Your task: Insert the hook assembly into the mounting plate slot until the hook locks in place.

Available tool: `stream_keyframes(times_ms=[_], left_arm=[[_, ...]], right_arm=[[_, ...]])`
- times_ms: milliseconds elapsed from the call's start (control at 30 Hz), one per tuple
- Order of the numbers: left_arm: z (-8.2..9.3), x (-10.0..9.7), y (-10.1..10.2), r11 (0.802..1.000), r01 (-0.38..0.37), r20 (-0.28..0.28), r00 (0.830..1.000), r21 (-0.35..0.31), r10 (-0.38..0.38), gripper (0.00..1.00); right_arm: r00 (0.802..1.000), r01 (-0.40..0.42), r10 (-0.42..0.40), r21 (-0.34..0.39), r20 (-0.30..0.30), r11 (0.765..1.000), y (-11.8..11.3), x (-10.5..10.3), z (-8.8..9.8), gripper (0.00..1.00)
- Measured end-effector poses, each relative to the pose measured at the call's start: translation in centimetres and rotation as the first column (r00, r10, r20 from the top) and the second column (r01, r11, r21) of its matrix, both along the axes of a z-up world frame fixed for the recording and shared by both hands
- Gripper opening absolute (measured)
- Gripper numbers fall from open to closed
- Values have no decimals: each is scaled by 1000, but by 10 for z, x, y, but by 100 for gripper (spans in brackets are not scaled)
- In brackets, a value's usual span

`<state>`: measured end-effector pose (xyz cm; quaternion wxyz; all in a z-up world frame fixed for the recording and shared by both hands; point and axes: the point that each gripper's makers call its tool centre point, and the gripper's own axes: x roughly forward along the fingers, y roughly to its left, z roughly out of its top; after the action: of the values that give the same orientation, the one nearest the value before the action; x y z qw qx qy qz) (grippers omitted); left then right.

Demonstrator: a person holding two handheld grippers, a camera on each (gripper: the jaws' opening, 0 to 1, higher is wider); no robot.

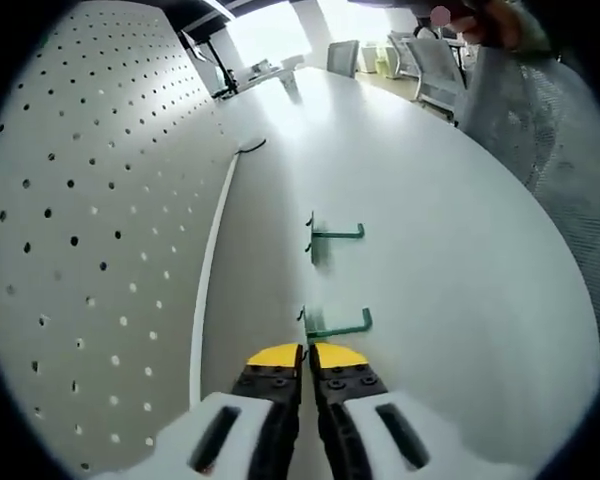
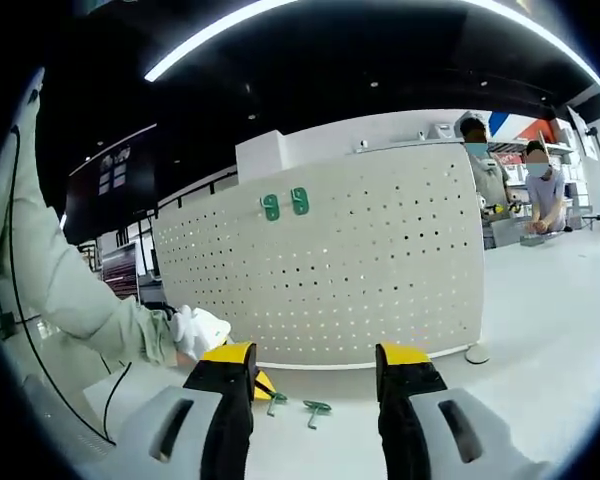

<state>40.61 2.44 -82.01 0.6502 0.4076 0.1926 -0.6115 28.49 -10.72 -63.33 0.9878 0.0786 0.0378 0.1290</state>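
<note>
Two green wire hooks lie on the white table (image 1: 460, 300) in front of the upright pegboard (image 1: 90, 230). The near hook (image 1: 336, 327) lies just past the tips of my left gripper (image 1: 307, 352), whose yellow-tipped jaws are shut with no gap; nothing shows pinched between them. The far hook (image 1: 335, 235) lies further along the table. In the right gripper view, my right gripper (image 2: 315, 360) is open and empty, facing the pegboard (image 2: 380, 260). Both loose hooks (image 2: 315, 409) lie by the board's foot. Two green pieces (image 2: 285, 204) hang near the board's top.
A gloved hand (image 2: 198, 330) and pale sleeve (image 2: 70, 290) hold the left gripper at the left of the right gripper view. A person's patterned sleeve (image 1: 550, 130) borders the table's right side. Office chairs (image 1: 435, 65) stand beyond the table. People work at a counter (image 2: 540, 190).
</note>
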Motion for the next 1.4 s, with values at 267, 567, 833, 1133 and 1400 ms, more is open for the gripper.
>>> stream_keyframes(times_ms=[267, 567, 833, 1133, 1400], left_arm=[[6, -2, -3, 999, -19, 13, 1000, -31, 19, 3], [25, -1, -1, 986, -114, 47, 992, -123, 120, 3], [64, -2, 2, 933, -224, 50, 967, -282, 248, 3], [105, -18, 19, 894, -258, 95, 945, -367, 312, 3], [154, -28, 35, 823, -298, 138, 903, -484, 408, 3]], right_arm=[[1000, -2, 2, -5, 1, 1000, 1, 0, 0, 46], [1000, -22, 23, -39, 10, 999, 6, 0, 2, 46], [1000, -26, 26, -40, 12, 999, 7, -1, 2, 44], [997, -79, 80, -63, 18, 995, 20, -2, 3, 43], [992, -121, 124, -83, 27, 989, 31, -4, 5, 43]])
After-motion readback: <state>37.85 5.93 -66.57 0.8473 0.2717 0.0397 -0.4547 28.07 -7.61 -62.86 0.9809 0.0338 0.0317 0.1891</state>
